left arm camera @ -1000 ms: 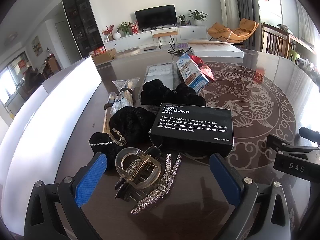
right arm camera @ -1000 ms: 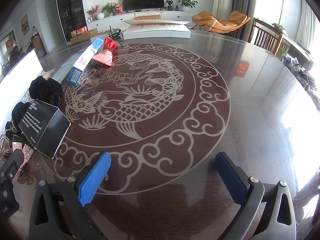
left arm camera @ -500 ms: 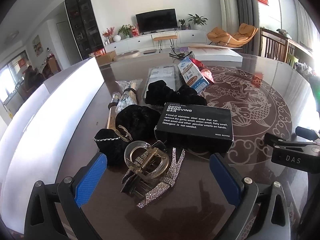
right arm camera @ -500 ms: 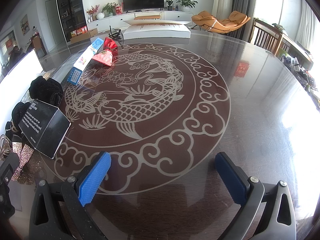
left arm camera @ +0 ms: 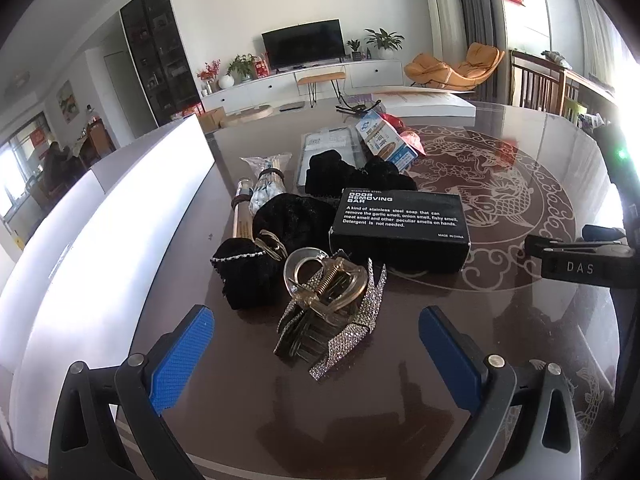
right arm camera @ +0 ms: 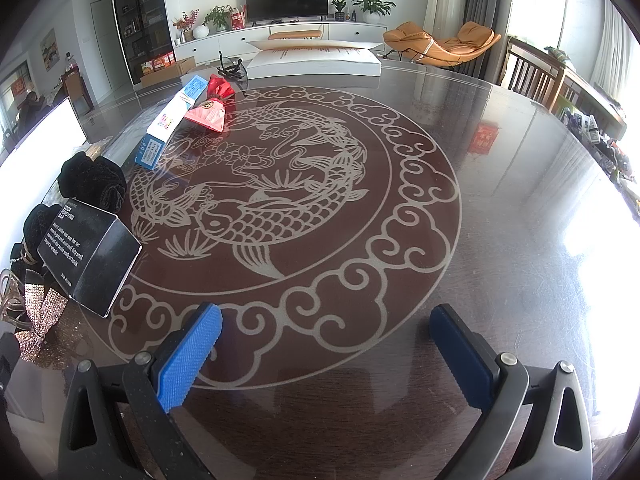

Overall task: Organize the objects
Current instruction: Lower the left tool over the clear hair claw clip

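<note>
Left gripper (left arm camera: 316,350): 2 blue-padded fingers spread wide, nothing between them, held low and level.
Right gripper (right arm camera: 326,350): 2 fingers spread wide, empty, held low.

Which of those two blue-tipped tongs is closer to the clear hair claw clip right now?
The left. The left tongs are open with the clear hair claw clip lying just ahead of them. The right tongs are open over bare table, the pile of things far off to their left.
</note>
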The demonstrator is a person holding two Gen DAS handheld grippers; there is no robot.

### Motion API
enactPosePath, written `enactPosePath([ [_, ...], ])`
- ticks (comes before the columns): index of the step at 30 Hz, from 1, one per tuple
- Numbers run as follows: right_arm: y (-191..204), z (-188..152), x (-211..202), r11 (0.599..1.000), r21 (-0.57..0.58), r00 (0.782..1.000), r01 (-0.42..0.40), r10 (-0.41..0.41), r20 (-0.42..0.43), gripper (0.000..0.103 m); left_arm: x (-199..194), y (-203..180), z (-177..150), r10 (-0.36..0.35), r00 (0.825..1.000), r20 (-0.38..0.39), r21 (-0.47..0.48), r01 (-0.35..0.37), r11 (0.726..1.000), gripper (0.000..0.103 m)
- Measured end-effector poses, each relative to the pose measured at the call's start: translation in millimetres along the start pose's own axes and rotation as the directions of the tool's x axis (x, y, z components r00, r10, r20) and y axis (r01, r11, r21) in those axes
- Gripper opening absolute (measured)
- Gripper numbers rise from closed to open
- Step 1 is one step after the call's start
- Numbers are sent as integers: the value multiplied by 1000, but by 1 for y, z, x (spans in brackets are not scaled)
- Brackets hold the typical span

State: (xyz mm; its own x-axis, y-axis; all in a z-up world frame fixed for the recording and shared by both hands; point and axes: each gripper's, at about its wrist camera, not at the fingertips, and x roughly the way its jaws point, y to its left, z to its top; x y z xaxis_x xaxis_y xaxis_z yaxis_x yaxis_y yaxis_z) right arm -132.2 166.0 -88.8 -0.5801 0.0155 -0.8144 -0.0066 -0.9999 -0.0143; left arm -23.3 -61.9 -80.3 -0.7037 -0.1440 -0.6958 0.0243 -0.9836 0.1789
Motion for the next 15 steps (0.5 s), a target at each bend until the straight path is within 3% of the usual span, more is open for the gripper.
enactPosePath([
  [6, 0, 0, 0, 1000, 0, 1000, 0, 0, 0, 103, 7, -10, -3, 6, 999, -49, 50, -3, 999, 103],
  [15, 0, 0, 0, 1000, 0, 1000, 0, 0, 0, 103, 21, -8, 0, 30, 995, -92, 41, -26, 999, 103],
])
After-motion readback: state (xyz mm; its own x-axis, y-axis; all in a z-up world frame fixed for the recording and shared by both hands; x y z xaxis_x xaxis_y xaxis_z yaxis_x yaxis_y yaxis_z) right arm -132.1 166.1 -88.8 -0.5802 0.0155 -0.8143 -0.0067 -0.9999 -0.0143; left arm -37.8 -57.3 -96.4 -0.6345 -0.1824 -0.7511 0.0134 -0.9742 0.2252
